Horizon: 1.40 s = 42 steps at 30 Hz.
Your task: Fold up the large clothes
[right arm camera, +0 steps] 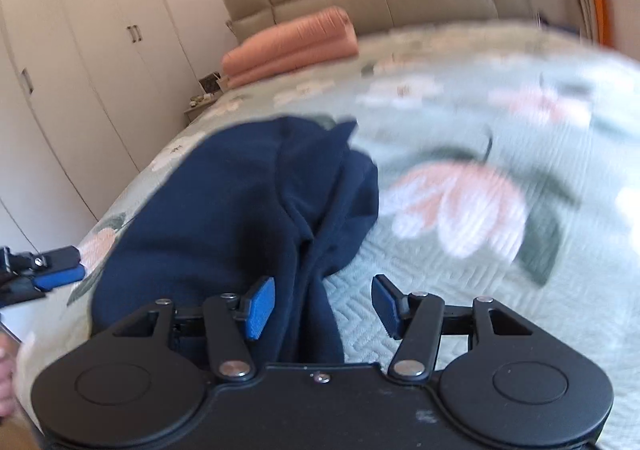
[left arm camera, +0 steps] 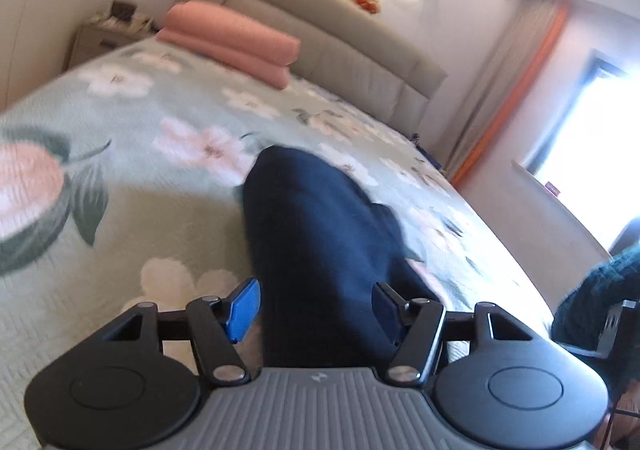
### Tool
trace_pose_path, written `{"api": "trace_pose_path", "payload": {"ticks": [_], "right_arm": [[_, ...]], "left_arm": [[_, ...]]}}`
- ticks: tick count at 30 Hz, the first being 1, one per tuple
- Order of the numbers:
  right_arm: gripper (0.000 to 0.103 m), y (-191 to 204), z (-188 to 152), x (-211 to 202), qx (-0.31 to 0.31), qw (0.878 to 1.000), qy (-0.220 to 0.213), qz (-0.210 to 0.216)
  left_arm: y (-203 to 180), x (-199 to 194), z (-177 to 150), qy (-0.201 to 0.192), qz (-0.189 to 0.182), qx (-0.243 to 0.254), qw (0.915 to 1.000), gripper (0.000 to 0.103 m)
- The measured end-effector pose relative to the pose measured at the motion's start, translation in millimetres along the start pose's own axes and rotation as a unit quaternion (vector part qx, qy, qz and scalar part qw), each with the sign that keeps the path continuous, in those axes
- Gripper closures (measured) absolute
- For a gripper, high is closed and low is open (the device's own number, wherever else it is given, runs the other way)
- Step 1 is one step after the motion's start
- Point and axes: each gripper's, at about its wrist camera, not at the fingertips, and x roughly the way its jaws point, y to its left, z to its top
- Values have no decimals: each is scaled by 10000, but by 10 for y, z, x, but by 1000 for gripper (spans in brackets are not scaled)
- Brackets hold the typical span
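Floral bedding in pale green covers the bed (left arm camera: 120, 210), which serves as the folding surface because it gives a large garment room to lie out. At the far left end a stack of pink pillows (left arm camera: 232, 40) sits against the padded headboard (left arm camera: 340, 30), well clear of the working area. Nearer, the navy garment (left arm camera: 320, 234) lies bunched in a long heap on the cover, running from the middle of the bed toward the near edge, not yet spread flat. The left gripper (left arm camera: 316, 314) hovers low over its near end with jaws apart; cloth shows between the blue pads, but they do not press on it. Further right, the right gripper (right arm camera: 324, 306) is likewise spread, a fold of the garment beside its left pad, nothing clamped. Both seem placed to take hold of the near hem and pull it straight.
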Motion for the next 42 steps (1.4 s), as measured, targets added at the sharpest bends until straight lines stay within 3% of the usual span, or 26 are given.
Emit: {"api": "trace_pose_path", "payload": {"ticks": [2, 3, 4, 5, 6, 7, 8, 11, 12, 13, 15, 17, 19, 21, 22, 23, 26, 29, 30, 32, 35, 37, 42], "right_arm": [[37, 168, 129, -100, -138, 9997, -204, 12], [43, 249, 203, -116, -182, 9994, -305, -32], [60, 349, 278, -92, -247, 9988, -394, -131], [71, 428, 333, -34, -299, 9980, -453, -318], [86, 489, 365, 53, -325, 9971, -450, -520], [89, 514, 388, 170, -261, 9969, -373, -634], [89, 497, 411, 346, -88, 9980, -231, -579], [90, 434, 313, 727, 40, 9989, 462, -16], [93, 420, 240, 849, -55, 9973, 725, -66], [103, 382, 145, 949, -197, 9955, 891, -257], [103, 248, -16, 944, -292, 9940, 962, -424], [103, 60, -135, 869, -123, 9931, 1027, -556], [103, -91, -175, 745, 61, 9941, 1003, -408], [102, -137, -106, 679, -50, 9896, 971, -1063], [84, -176, -32, 641, -111, 9870, 828, -1369], [84, -243, 56, 595, 13, 9887, 622, -1363], [84, -348, 398, 726, 423, 9974, 349, -465], [83, -158, 668, 1133, -62, 9995, 217, 233], [83, -67, 726, 1306, -227, 9992, 195, 258], [83, 35, 831, 1689, -423, 9975, 385, 414], [85, 55, 892, 2083, -634, 9961, 514, 321], [80, -27, 945, 2146, -618, 9966, 464, 275], [80, -327, 928, 2199, -154, 9977, 574, -329]], "left_arm": [[-233, -18, 127, -47, -50, 293, 9995, 39], [-352, 25, 200, -94, -37, 487, 9988, 39], [-467, 82, 262, -143, -48, 691, 9975, 40], [-552, 180, 310, -128, -114, 830, 9964, 41], [-596, 309, 341, -30, -259, 890, 9957, 56], [-617, 421, 318, 138, -523, 925, 9942, 74], [-609, 561, 282, 356, -723, 909, 9926, 76], [-592, 878, 18, 1112, -736, 1246, 9832, 81], [-574, 913, -110, 1267, -697, 1399, 9796, 83], [-552, 918, -242, 1380, -653, 1544, 9762, 83], [-496, 826, -455, 1424, -739, 1720, 9719, 85], [-415, 741, -553, 1337, -962, 1624, 9729, 85], [-359, 757, -512, 1347, -1112, 1505, 9731, 87], [-309, 769, -441, 1385, -1196, 1426, 9727, 88], [-309, 734, -436, 1376, -1215, 1449, 9723, 88], [-295, 713, -446, 1372, -1230, 1465, 9719, 88], [-202, 736, -495, 1337, -1416, 1180, 9737, 88], [-71, 783, -537, 1199, -1650, 804, 9757, 93], [-26, 801, -547, 1174, -1685, 710, 9761, 99], [60, 805, -566, 1153, -1796, 539, 9755, 100], [117, 821, -593, 1137, -1905, 446, 9741, 100], [106, 811, -602, 1112, -1883, 473, 9747, 100], [109, 802, -635, 1116, -1785, 402, 9768, 100]]}}
